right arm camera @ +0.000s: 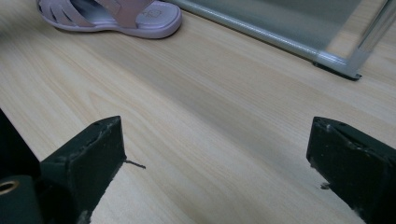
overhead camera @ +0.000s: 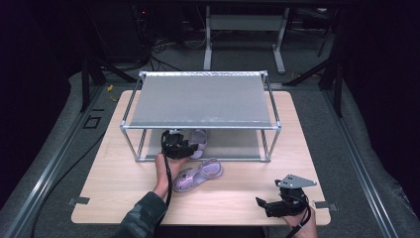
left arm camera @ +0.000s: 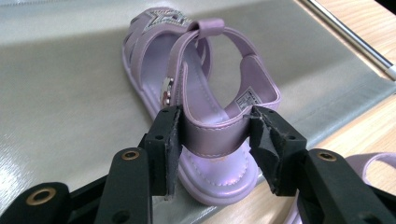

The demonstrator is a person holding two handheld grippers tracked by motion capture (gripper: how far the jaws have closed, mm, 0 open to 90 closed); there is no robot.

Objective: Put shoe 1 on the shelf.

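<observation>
One lilac sandal (left arm camera: 205, 88) stood upright on the grey lower shelf (left arm camera: 60, 98), its heel strap clamped between the left gripper's (left arm camera: 215, 133) jaws, toe pointing away from them. Its mate (overhead camera: 199, 174) lay on the table (overhead camera: 119, 178) just right of that gripper, outside the rack.

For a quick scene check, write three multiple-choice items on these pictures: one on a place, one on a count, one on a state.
1. Where does the sandal in the left gripper sit?
A. on the rack's top shelf
B. on the rack's lower shelf
C. on the floor

2. How many purple sandals are in the high view?
A. one
B. two
C. four

3. How does the right gripper stand?
A. open, with nothing between the jaws
B. shut on a sandal
C. shut on the rack's bar

Answers:
1 B: the held sandal lies on the lower shelf of the rack.
2 B: that one and the sandal on the table.
3 A: its jaws stand wide over the bare table.
</observation>
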